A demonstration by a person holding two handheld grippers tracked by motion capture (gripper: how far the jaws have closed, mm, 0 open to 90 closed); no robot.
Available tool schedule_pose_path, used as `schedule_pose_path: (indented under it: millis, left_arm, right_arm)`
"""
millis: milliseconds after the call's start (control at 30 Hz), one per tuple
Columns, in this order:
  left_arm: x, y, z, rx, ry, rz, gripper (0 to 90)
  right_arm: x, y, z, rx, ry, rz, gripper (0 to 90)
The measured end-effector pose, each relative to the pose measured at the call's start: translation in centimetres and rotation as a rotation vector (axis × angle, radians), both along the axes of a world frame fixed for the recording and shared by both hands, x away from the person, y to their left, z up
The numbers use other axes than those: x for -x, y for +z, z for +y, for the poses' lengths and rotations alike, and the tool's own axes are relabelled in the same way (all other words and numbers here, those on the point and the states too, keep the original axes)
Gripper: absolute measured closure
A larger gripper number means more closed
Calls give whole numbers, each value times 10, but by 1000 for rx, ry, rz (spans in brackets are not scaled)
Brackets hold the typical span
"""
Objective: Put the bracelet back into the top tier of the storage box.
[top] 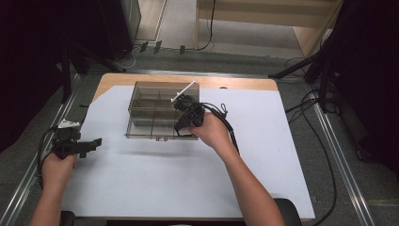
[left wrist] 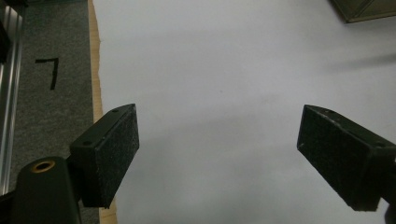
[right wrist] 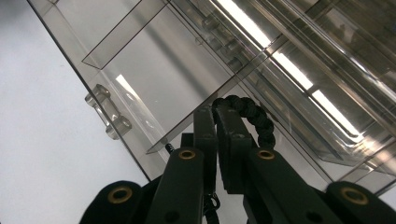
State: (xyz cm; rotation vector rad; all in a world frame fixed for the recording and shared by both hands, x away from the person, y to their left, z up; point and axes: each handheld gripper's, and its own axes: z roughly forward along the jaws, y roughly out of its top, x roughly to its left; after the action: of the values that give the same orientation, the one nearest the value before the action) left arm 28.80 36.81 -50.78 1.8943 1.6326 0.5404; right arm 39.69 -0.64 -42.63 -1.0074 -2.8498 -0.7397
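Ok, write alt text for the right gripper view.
The right claw, jaws shut on a black braided cord, hangs over a clear smoky plastic compartment box. The box sits on a white table sheet.

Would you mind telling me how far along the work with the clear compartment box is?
Done: the right gripper is shut on a black braided cord over the clear compartment box. In hand: lowering it in. Left: releasing it; the left gripper waits open above the table.

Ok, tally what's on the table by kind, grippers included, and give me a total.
Grippers: 2, left gripper open, right gripper shut on black braided cord
Clear compartment box: 1
Black braided cord: 1
White sheet: 1
Total: 5
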Motion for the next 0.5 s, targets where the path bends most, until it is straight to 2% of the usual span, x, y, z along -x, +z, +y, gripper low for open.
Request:
schedule_pose_path:
  millis: [300,500]
  left_arm:
    - [-1,0,-1,0,-2,-1,140]
    - [-2,0,-2,-1,-7,1,140]
  right_arm:
    - [4,10,-6,-13,5,-14,853]
    - [3,12,-11,-11,1,-18,822]
